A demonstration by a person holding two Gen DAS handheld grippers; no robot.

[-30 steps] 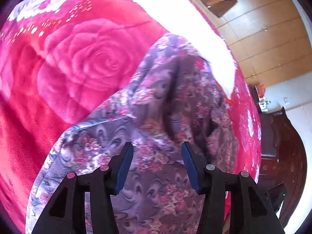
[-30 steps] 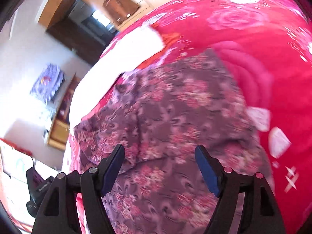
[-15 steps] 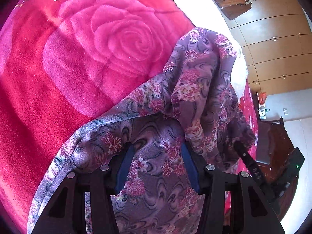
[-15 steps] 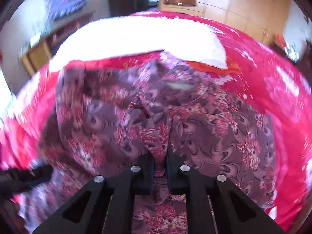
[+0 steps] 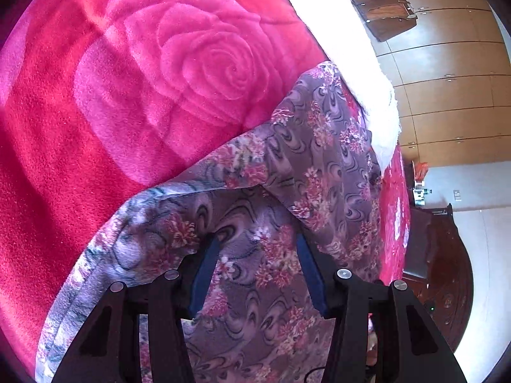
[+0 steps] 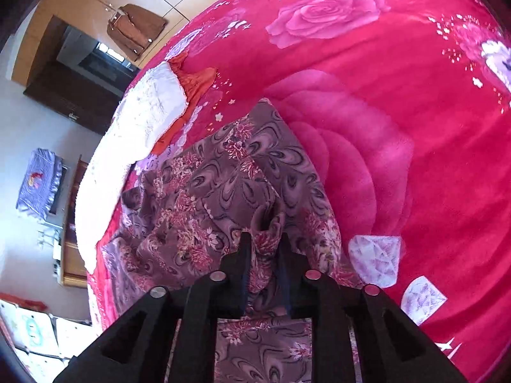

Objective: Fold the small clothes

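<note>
A purple floral garment (image 5: 319, 159) lies on a red rose-patterned blanket (image 5: 143, 79). It also shows in the right wrist view (image 6: 223, 175), partly folded over itself. My right gripper (image 6: 263, 242) is shut on a bunched fold of the garment and holds it raised above the rest of the cloth. My left gripper (image 5: 257, 245) is open, its blue-padded fingers (image 5: 206, 268) pressed down on the garment near its lower edge, with cloth lying between them.
A white fleece cover (image 6: 143, 121) lies at the head of the bed, also in the left wrist view (image 5: 367, 73). Wooden wardrobe doors (image 5: 447, 79) and dark furniture (image 5: 447, 255) stand beyond the bed edge. A brown jacket (image 6: 135, 28) hangs on the wardrobe.
My right gripper closed on a fold of the garment and carried it across, folding the cloth over. My left gripper stayed open, pressed on the garment.
</note>
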